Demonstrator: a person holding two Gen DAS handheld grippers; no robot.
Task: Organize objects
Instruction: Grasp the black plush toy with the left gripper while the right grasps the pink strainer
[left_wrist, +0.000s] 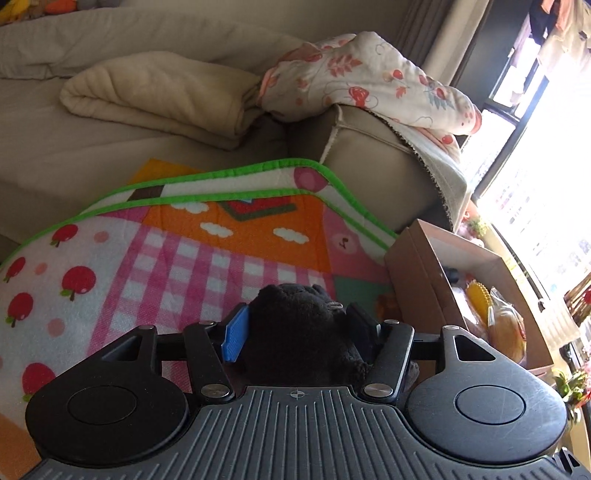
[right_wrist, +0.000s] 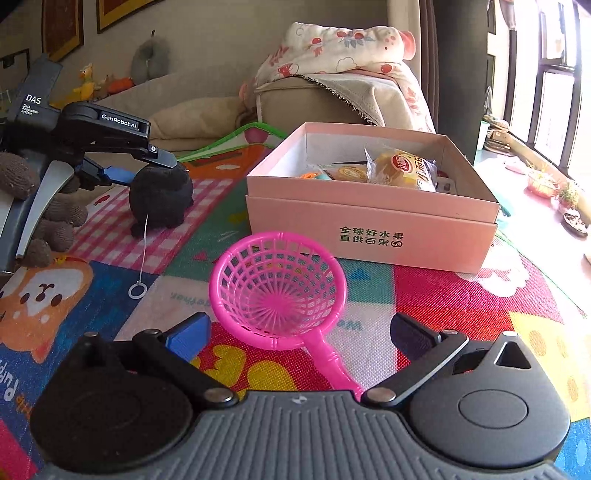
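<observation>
surface: colourful play mat (right_wrist: 424, 295) | on it: pink box (right_wrist: 369, 229), far side; pink plastic strainer (right_wrist: 277, 291), near; black plush toy (right_wrist: 162, 199), left

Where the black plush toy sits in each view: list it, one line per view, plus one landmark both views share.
Left wrist: the black plush toy is at bottom centre, clamped by the left gripper.
Right wrist: the toy is at middle left on the play mat, held by the left gripper.
Shared landmark: the pink box.
</observation>
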